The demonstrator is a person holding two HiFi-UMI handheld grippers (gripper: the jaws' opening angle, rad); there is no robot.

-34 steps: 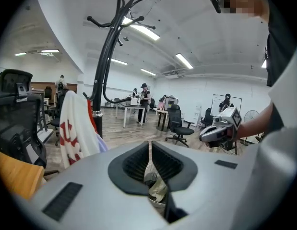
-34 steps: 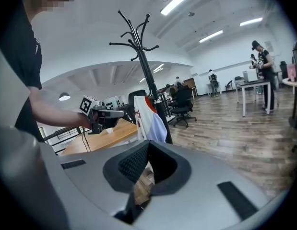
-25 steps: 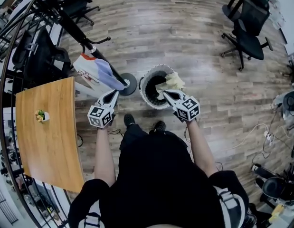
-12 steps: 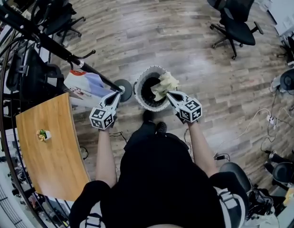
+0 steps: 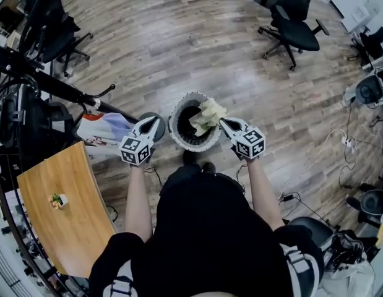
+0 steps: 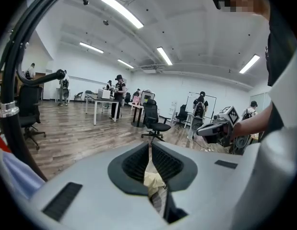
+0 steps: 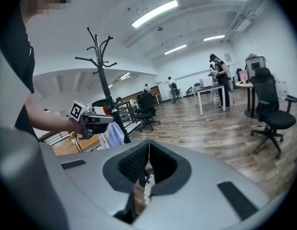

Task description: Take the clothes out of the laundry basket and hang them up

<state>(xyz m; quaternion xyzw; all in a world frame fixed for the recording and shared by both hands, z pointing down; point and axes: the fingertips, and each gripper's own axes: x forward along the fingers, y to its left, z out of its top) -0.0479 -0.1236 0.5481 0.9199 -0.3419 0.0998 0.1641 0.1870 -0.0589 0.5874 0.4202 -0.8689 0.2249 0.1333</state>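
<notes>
Open wood floor (image 5: 197, 48) stretches ahead, edged by a desk (image 5: 67, 215) and coat rack (image 5: 49, 82) at left and an office chair (image 5: 290, 26) far right. The laundry basket (image 5: 179, 138) stands at the person's feet. The right gripper (image 5: 223, 122) pinches a pale yellow cloth (image 5: 206, 115) over the basket's rim. The left gripper (image 5: 155, 121), jaws nearly together, is just left of the basket, clear of the cloth.

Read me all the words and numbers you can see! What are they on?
No words or numbers here can be read.
Left gripper and right gripper: only black-and-white square patterns, no letters.
Hanging garment: red and blue print, too blurred to read.
</notes>
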